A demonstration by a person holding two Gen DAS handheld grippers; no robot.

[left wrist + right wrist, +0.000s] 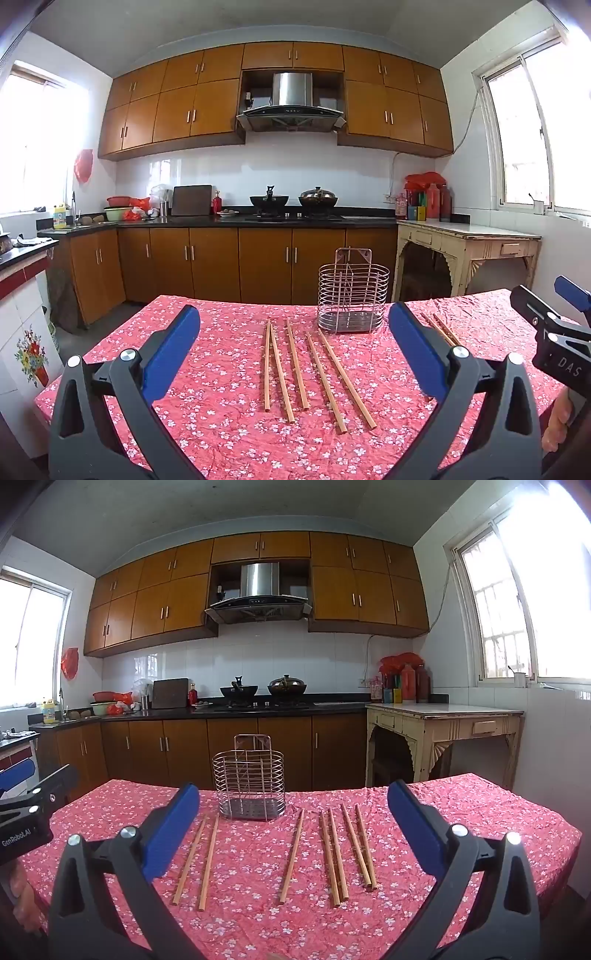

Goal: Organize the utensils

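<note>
Several wooden chopsticks (295,363) lie side by side on a table with a red floral cloth (229,435); they also show in the right wrist view (334,853). A wire utensil basket (352,299) stands empty at the table's far side, also in the right wrist view (249,786). My left gripper (293,354) is open and empty, held above the near chopsticks. My right gripper (293,834) is open and empty above the chopsticks to the right. The right gripper shows at the left view's right edge (554,325).
Beyond the table are brown kitchen cabinets (266,266), a stove with two pots (295,203) and a cream side table (469,243) at the right. The left gripper's body shows at the right view's left edge (26,812).
</note>
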